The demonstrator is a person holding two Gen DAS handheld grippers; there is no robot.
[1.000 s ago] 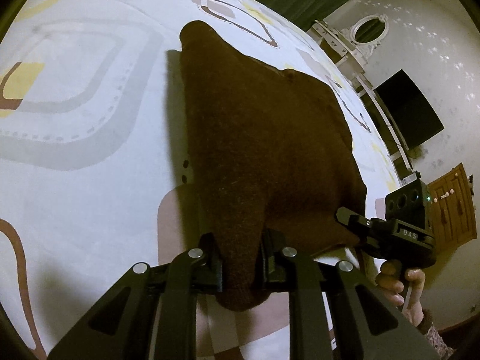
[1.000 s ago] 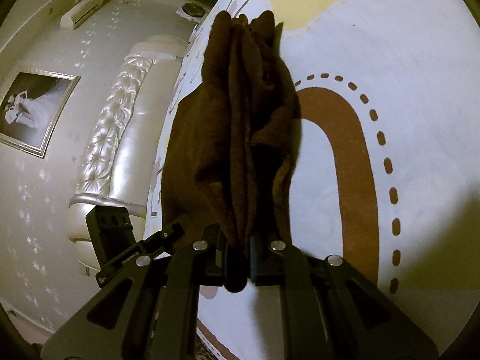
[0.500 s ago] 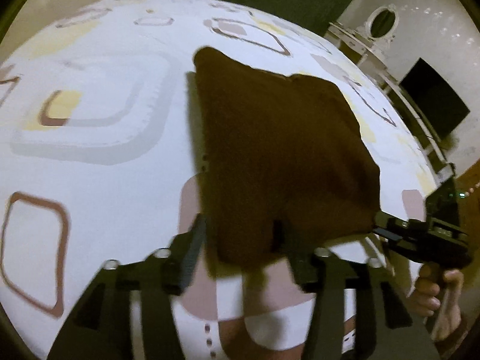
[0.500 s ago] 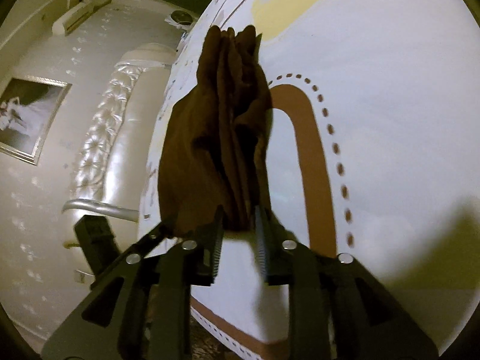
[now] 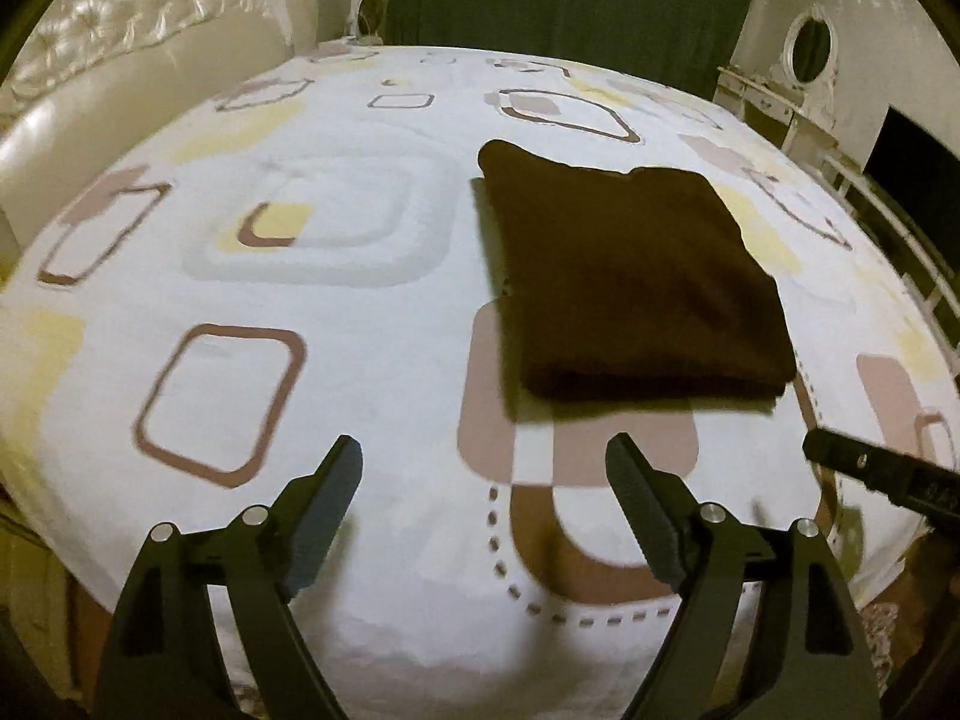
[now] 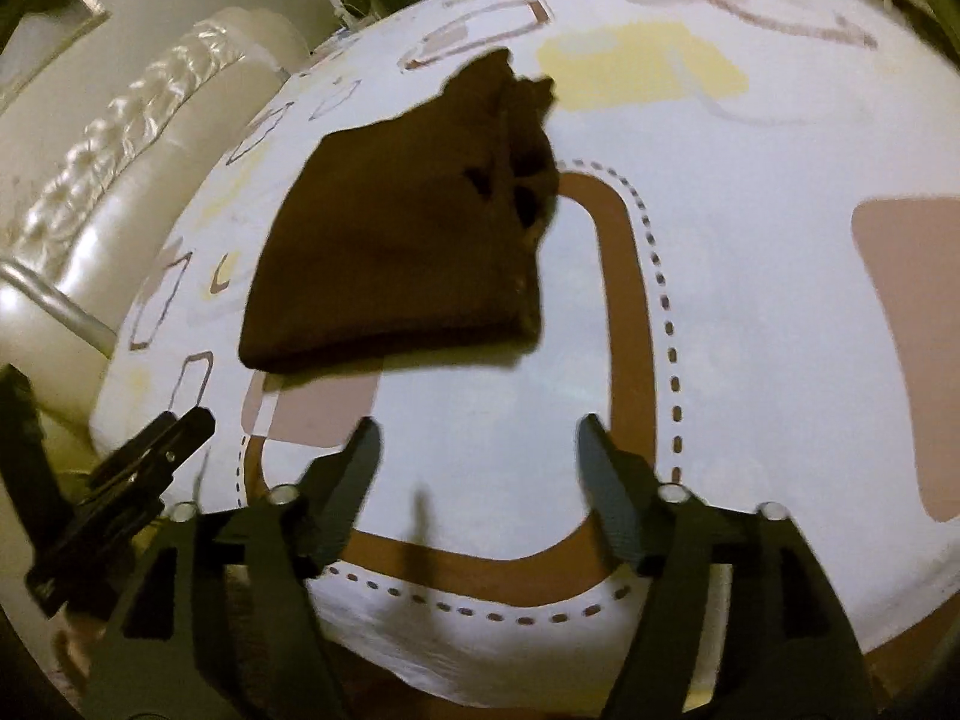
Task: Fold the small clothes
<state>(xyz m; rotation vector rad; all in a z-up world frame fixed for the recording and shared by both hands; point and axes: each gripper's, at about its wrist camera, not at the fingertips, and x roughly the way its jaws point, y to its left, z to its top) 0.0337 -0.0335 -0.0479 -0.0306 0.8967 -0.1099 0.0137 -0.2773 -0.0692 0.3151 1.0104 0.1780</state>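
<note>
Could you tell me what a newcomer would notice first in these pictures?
A dark brown folded garment lies alone on the bed's white patterned cover. Both black grippers, left and right, are opening with nothing between their jaws, short of its near edge.

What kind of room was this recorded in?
Most likely a bedroom: a cream tufted leather headboard, a white bedspread with brown and yellow squares, and an ornate white vanity with oval mirror.
</note>
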